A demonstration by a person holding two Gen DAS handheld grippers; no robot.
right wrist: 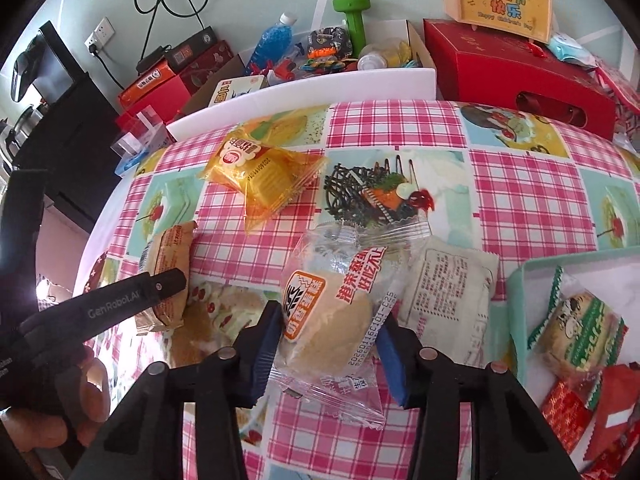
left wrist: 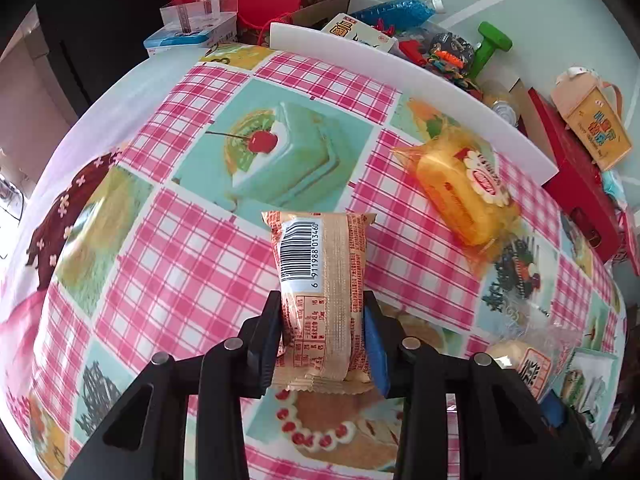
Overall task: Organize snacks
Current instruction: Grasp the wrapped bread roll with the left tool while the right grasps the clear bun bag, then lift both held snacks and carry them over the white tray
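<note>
My left gripper is shut on a beige snack pack with a barcode, held just above the tablecloth; the same pack and gripper show at the left of the right wrist view. My right gripper is shut on a clear-wrapped pale bun, also seen at the lower right of the left wrist view. A yellow cake pack lies on the cloth. A white sachet lies beside the bun. A mint green box at right holds a green-wrapped snack and red packets.
The table has a pink plaid cake-print cloth. Behind its far edge stand red gift boxes, a green dumbbell, a blue bottle, toys and a clear plastic case. A dark cabinet stands at left.
</note>
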